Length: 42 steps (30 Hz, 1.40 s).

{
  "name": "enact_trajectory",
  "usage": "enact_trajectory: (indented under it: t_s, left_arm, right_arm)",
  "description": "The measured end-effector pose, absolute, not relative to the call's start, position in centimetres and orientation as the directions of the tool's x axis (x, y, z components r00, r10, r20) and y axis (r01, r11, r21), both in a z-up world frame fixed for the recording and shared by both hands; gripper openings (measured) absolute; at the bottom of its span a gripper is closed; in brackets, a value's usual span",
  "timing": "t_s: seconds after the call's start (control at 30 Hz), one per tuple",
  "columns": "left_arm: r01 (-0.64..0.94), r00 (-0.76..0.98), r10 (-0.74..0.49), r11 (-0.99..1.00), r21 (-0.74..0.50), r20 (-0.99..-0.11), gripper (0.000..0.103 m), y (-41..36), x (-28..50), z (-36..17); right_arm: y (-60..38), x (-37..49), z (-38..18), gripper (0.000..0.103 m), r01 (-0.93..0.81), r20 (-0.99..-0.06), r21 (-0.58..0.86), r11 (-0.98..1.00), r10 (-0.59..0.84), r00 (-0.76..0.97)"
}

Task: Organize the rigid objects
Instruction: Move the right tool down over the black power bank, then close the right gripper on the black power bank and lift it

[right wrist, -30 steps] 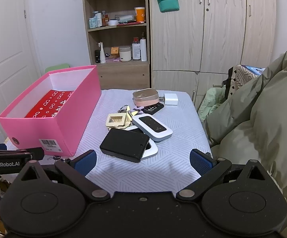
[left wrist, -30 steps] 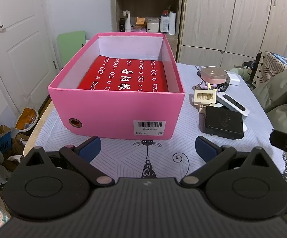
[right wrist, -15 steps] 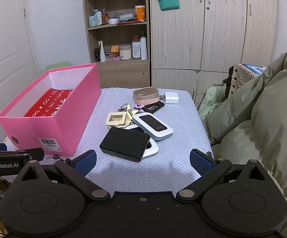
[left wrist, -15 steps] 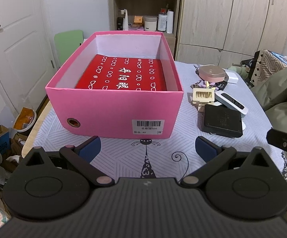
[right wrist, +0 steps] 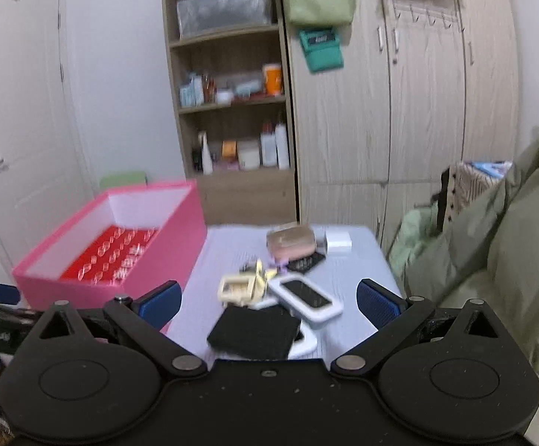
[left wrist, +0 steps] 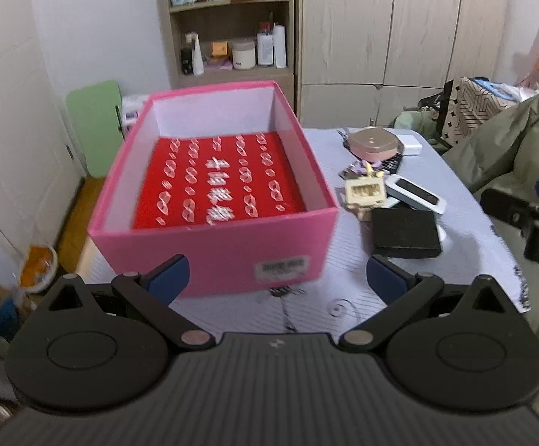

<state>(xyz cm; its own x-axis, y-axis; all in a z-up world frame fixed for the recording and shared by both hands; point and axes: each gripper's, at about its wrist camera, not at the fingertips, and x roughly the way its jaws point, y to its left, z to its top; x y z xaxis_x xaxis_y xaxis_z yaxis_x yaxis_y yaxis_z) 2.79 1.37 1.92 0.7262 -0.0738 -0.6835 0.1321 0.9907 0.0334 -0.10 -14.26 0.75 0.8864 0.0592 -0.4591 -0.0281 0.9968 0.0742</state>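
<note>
Left wrist view: the left tool [left wrist: 276,277] gapes wide, gripping nothing, before the pink box [left wrist: 217,249], which holds only a red patterned sheet [left wrist: 217,189]. Beside it on the tabletop [left wrist: 466,245] lie a black case [left wrist: 405,232] and other loose items. The right tool [right wrist: 267,303] is likewise spread, empty

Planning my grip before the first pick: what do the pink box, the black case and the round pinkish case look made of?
Pink box: looks like cardboard, matte, with thin folded walls, a white inside and a stuck-on barcode label. Black case: flat slab with a dull, non-reflective surface, perhaps matte plastic or leatherette; blur leaves it open. Round pinkish case: smooth with a soft sheen, probably plastic, possibly metal.
</note>
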Motion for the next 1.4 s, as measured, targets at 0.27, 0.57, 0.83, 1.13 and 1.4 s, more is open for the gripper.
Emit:
enact_trajectory:
  t_s: [0.27, 0.57, 0.83, 1.13, 1.4]
  left_arm:
    - [0.193, 0.706, -0.122, 0.981, 0.025, -0.698, 0.1, 4.3, 5.1, 4.2]
    - [0.176, 0.747, -0.046, 0.976, 0.131, -0.663, 0.1, 7.7, 8.5, 5.7]
    - [0.17, 0.677, -0.076, 0.984, 0.055, -0.732, 0.092, 12.1, 13.1, 4.2]
    - [0.128, 0.666, -0.01, 0.987, 0.102, -0.746, 0.066, 15.4, 17.9, 3.0]
    - [0.093, 0.637, 0.031, 0.989, 0.117, -0.77, 0.041, 17.2, 21.3, 0.0]
  right_arm:
    - [-13.5, 2.3, 0.0, 0.102, -0.093, -0.518, 0.103, 0.99, 0.134, 0.845]
    - [-10.9, 4.8, -3.7, 0.102, -0.043, -0.61, 0.074, 0.996, 0.079, 0.789]
    - [-9.6, 7.5, -6.3, 0.102, 0.06, -0.665, 0.098, 0.993, 0.021, 0.746]
    - [-8.7, 9.8, -8.1, 0.102, 0.17, -0.694, 0.002, 0.985, -0.121, 0.71]
    - [-8.3, 11.3, -8.6, 0.102, 0.198, -0.731, -0.037, 0.979, -0.162, 0.663]
